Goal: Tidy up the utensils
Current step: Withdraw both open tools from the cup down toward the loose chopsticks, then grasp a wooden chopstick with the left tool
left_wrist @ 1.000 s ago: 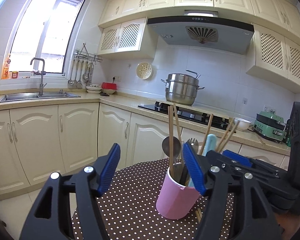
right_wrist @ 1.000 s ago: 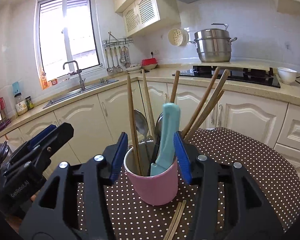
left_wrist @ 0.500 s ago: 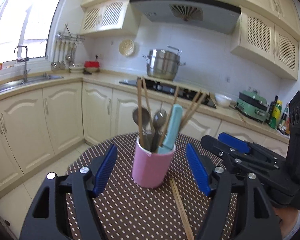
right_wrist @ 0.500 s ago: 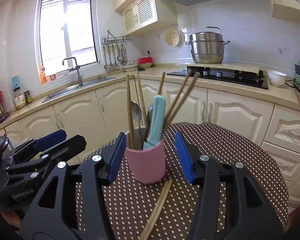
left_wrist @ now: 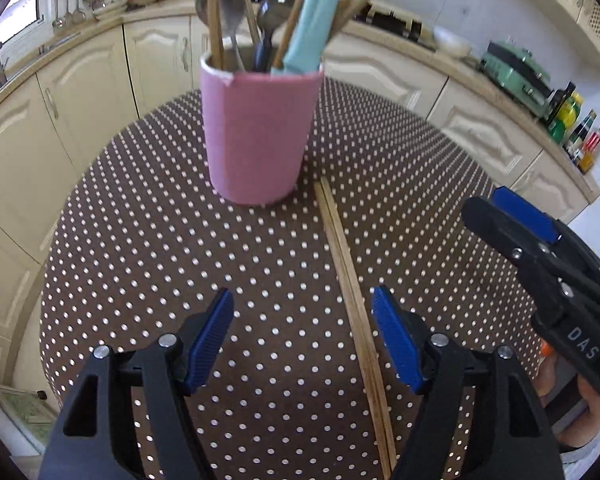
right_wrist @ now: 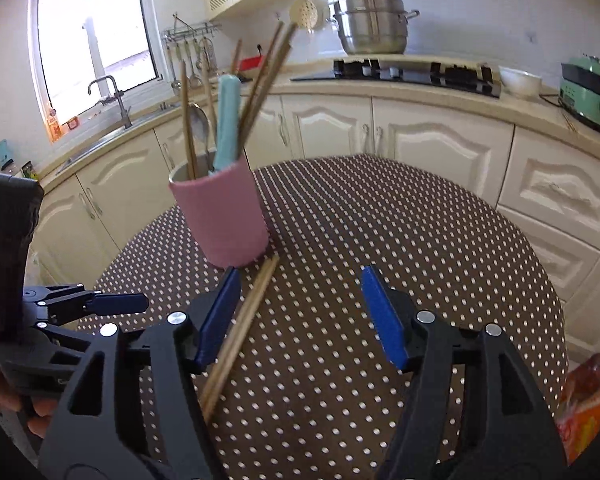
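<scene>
Left gripper (left_wrist: 303, 336) jaws were spread and had just been opening, gripping nothing, chopsticks (left_wrist: 352, 300) lying on the counter (left_wrist: 180, 248) between them. Right gripper (right_wrist: 300, 312) jaws, just widening too, stood apart and empty (same chopsticks by the left pad). Pink holder (left_wrist: 258, 136) stood upright beyond, just past the chopstick tips.

A home kitchen: ahead of the right gripper (right_wrist: 300, 316), cream cabinets (right_wrist: 440, 144) carry a black hob (right_wrist: 400, 74) and steel steamer pot (right_wrist: 372, 24); sink tap (right_wrist: 112, 96) under the window (right_wrist: 88, 32), far left.
</scene>
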